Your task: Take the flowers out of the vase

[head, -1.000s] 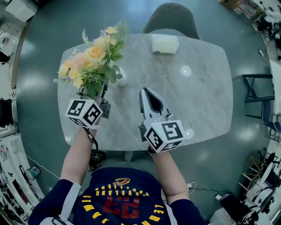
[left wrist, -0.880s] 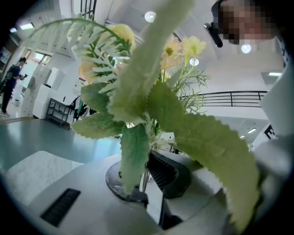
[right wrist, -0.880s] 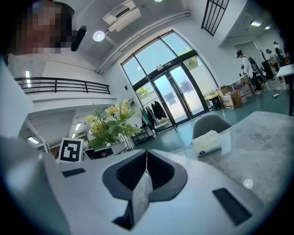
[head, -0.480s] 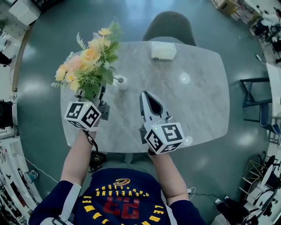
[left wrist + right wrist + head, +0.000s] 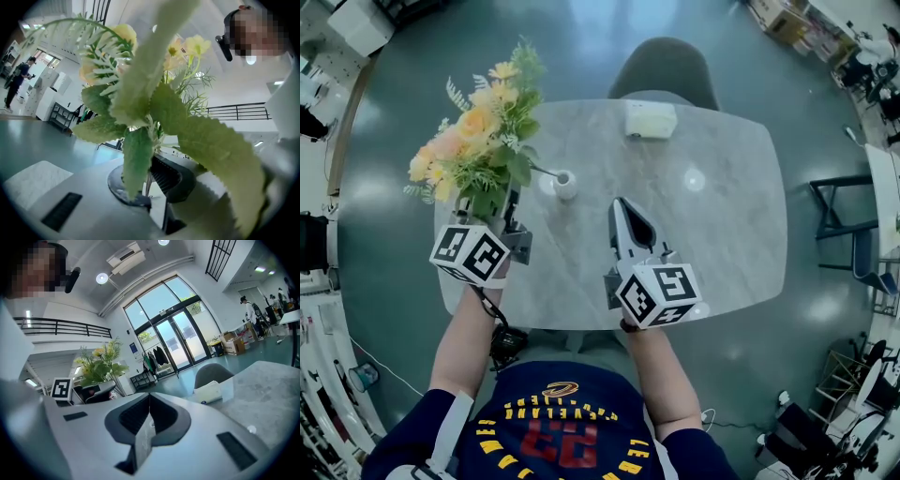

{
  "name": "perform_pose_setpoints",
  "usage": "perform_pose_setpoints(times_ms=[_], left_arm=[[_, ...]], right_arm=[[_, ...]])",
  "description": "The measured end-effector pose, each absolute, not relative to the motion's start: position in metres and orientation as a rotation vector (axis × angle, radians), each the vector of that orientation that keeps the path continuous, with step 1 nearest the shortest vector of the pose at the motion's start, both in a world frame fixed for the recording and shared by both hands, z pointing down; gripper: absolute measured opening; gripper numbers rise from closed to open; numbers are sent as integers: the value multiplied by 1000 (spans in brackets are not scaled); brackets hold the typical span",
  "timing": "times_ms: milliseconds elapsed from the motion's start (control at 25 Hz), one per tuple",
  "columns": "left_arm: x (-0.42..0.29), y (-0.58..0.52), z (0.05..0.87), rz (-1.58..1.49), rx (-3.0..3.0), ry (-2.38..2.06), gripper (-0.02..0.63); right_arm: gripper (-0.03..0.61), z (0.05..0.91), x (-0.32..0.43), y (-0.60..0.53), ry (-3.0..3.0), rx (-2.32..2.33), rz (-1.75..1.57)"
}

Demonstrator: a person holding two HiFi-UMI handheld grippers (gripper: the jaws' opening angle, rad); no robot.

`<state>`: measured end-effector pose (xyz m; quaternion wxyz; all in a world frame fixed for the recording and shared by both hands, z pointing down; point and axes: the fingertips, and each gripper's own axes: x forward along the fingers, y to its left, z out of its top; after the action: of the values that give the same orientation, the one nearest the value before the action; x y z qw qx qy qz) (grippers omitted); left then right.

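Note:
A bunch of yellow and peach flowers [image 5: 473, 145] with green leaves is held above the table's left side, with my left gripper [image 5: 508, 204] shut on its stems. In the left gripper view the leaves [image 5: 140, 98] fill the picture and the thin stems [image 5: 146, 180] run down between the closed jaws. The small white vase [image 5: 565, 184] stands on the table just right of the bunch. A thin stem reaches toward its mouth; I cannot tell if it is inside. My right gripper [image 5: 621, 208] is shut and empty, right of the vase. The right gripper view shows the flowers [image 5: 99, 364] to its left.
The grey marble table [image 5: 722, 216] carries a white box [image 5: 651, 120] near its far edge. A grey chair [image 5: 666, 67] stands behind the table, and a dark chair frame [image 5: 842, 216] stands to its right. Shelves and clutter line the room's edges.
The left gripper has lifted the flowers up and to the left, so the vase now shows beside the bunch instead of under it. The right gripper has barely shifted.

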<state>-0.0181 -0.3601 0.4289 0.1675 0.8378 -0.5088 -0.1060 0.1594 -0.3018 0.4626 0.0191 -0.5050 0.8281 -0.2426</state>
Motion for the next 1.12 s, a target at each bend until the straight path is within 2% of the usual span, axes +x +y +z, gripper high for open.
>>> perform_pose_setpoints(times_ms=[400,600,760,1120], left_arm=[[0,-353,409,-404,2367,-1455,17],[-47,-347,385,-455,2362,-1453,17],[-40,-343,381,-485,2357,-1462,17],[-75,-329,357,-528,2353,-1466,17]], right_arm=[[8,454,190,-308,2575,-1548,-666],[8,431,145,-303,2609,-1525,-617],[8,428,155,-302,2611,-1517,-596],[8,404,142,-300,2590,-1573,-578]])
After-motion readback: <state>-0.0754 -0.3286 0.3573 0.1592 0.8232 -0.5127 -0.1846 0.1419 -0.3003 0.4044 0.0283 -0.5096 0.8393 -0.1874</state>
